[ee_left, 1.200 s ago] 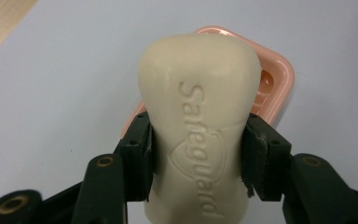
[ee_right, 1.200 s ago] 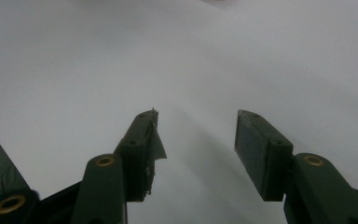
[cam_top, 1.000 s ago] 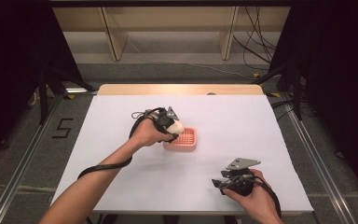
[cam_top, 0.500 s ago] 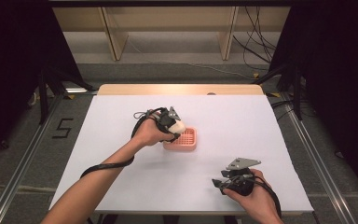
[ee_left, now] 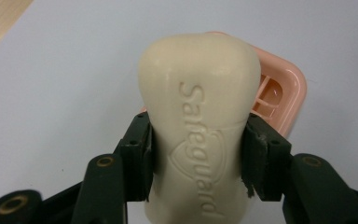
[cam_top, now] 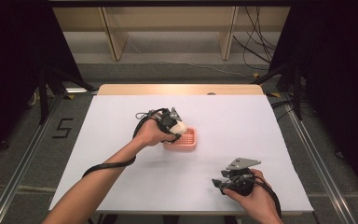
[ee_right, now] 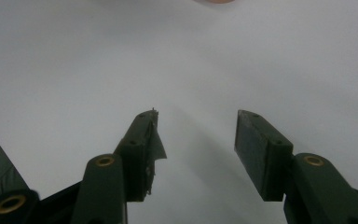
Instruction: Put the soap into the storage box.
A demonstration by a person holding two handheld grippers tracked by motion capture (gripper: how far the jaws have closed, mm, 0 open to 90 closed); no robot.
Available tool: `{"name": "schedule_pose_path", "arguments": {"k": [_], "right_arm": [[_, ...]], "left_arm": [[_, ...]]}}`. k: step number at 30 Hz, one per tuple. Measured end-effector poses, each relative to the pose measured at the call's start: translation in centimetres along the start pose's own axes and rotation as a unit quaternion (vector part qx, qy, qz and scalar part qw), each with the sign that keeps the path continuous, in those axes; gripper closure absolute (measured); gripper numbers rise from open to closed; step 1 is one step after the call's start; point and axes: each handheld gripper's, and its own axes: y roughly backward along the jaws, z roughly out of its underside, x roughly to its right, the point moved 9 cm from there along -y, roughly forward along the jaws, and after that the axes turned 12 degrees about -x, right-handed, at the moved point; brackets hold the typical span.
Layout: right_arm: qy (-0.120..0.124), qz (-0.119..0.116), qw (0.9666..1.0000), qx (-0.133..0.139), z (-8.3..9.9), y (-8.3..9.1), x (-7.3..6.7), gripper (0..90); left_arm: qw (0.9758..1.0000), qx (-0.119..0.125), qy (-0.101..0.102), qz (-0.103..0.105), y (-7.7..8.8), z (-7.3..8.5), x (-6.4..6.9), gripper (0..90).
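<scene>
Nothing much has moved since the earlier frames — the left hand has only shifted a touch, and the soap bar is still held over the pink soap dish. Seen in the left gripper view, the cream bar carries raised lettering down its face and stands lengthwise between the two black fingers, which press on its sides; the dish's rounded corner and slotted floor show behind and to the right of it. From the high view, the left gripper sits at the dish's left edge, the bar just above the rim; whether it touches the dish I cannot tell.

Well apart, near the front right corner, the right gripper rests low over the surface, its grey three-cornered plate on top. Its fingers stand wide apart with only bare white between them.

The surface is a white sheet over a wooden top — a strip of pale wood shows along the far edge. Around it lie grey floor, metal rails at both sides, a marking like a "5" on the left, dark curtains, light wooden shelving at the back and loose cables at upper right.
</scene>
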Motion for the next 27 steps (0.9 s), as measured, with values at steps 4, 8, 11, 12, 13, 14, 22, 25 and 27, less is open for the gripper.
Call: {"name": "schedule_pose_path", "arguments": {"k": [4, 8, 11, 12, 13, 14, 22, 25, 27], "right_arm": [[-0.001, -0.002, 1.0000, -0.002, 0.03, 0.01, -0.09, 49.9], [0.000, 0.000, 1.0000, -0.001, 0.02, 0.01, -0.03, 49.9], [0.000, -0.001, 1.0000, -0.002, 0.05, -0.02, -0.02, 49.9], [0.000, 0.000, 1.0000, -0.002, 0.05, -0.02, -0.03, 49.9], [0.000, -0.001, 1.0000, -0.002, 0.04, -0.01, -0.04, 49.9], [0.000, -0.001, 1.0000, -0.002, 0.04, -0.01, -0.04, 49.9], [0.000, -0.001, 1.0000, -0.004, 0.10, -0.03, -0.08, 49.9], [-0.004, 0.000, 0.9998, 0.018, -0.26, -0.37, -0.20, 49.9], [-0.009, -0.006, 0.9999, 0.007, -0.11, -0.18, -0.36, 49.9]], "left_arm": [[1.0000, -0.001, -0.002, -0.001, -0.19, -0.06, 0.06, 49.5], [1.0000, -0.003, -0.004, 0.000, -0.34, -0.07, 0.00, 49.5], [1.0000, 0.001, 0.000, -0.001, -0.49, -0.15, -0.01, 49.5], [1.0000, -0.002, 0.001, 0.000, -0.50, -0.14, -0.02, 49.5], [1.0000, -0.004, -0.002, 0.000, -0.49, -0.11, -0.06, 49.5], [1.0000, -0.003, 0.000, 0.001, -0.52, -0.12, -0.03, 49.5], [1.0000, 0.000, -0.003, -0.003, -0.66, -0.19, -0.11, 49.5], [1.0000, -0.002, -0.004, -0.002, -0.69, -0.20, -0.07, 49.5], [1.0000, -0.001, -0.003, -0.002, -0.80, -0.26, -0.08, 49.5]]}}
